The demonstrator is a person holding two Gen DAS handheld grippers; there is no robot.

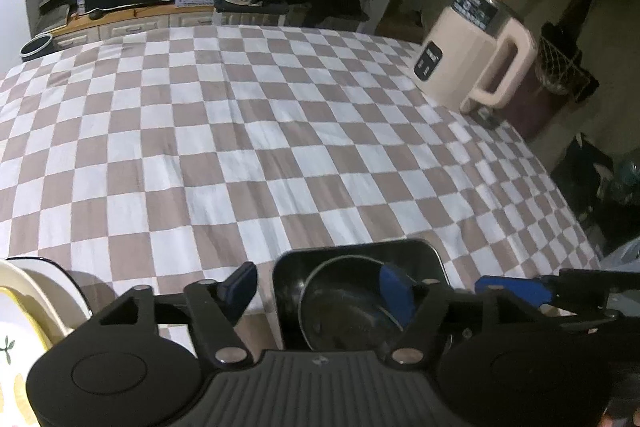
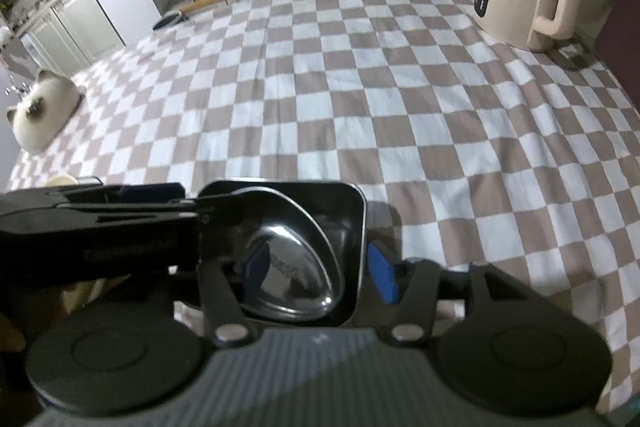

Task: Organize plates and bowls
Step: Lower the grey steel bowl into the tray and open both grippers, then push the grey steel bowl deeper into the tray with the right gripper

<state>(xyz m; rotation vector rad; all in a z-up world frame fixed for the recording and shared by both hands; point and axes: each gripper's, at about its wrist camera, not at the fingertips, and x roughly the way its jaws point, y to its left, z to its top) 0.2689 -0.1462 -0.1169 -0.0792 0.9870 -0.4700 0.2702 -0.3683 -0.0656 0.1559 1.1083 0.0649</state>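
Both the left gripper (image 1: pixel 324 287) and right gripper (image 2: pixel 316 267) stand released, straddling opposite walls of the black rectangular tray (image 2: pixel 356 211) on the checkered tablecloth (image 2: pixel 360 107), its round steel bowl (image 2: pixel 296 267) seemingly tilted; withdrawing carelessly could snag a wall and tip it.

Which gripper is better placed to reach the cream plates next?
Left, likely: the cream plates lie right beside the left gripper; the right gripper straddles the far wall of the black tray.

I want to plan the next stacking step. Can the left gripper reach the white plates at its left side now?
Probably yes. The left gripper stands open over the black tray, gripping nothing, and only bare checkered cloth lies between it and the white plates.
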